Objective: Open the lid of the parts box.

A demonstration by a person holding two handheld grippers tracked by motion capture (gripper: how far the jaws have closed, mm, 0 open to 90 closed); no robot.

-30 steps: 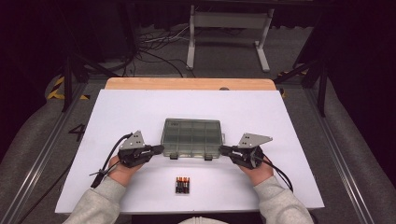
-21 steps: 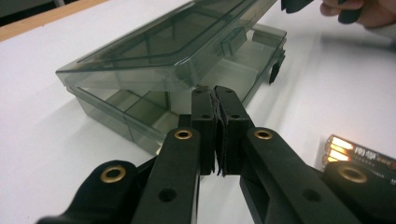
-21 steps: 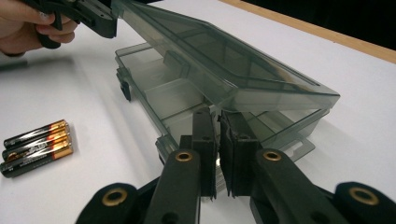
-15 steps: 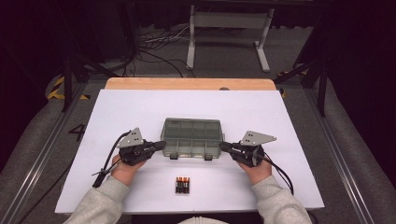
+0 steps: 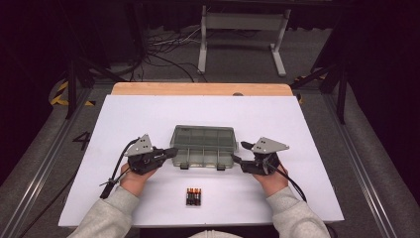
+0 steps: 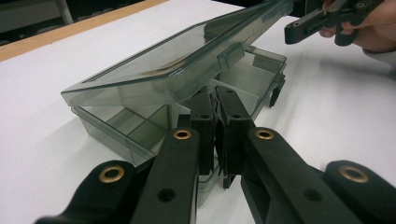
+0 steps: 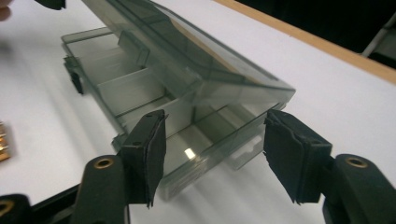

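Note:
A smoky clear compartment box [image 5: 203, 144] lies mid-table, its lid [image 6: 154, 70] lifted ajar above the empty compartments [image 7: 154, 88]. My left gripper [image 5: 173, 151] is shut, and its tips [image 6: 215, 95] poke under the lid at the box's left end. My right gripper [image 5: 238, 152] has just been opening. Its jaws now stand apart on either side of the box's right end [image 7: 215, 135], and the pads do not press on it. In the left gripper view the right gripper [image 6: 299, 28] shows at the far end of the lid.
A small pack of batteries [image 5: 193, 196] lies on the white table [image 5: 307, 188] near the front edge, between my forearms; its edge shows in the right gripper view [image 7: 2, 140]. A wooden strip [image 5: 198, 89] borders the table's far side. Cables trail from both grippers.
The right gripper's jaws have spread apart at the box's right end. Both hands and the left gripper have kept still.

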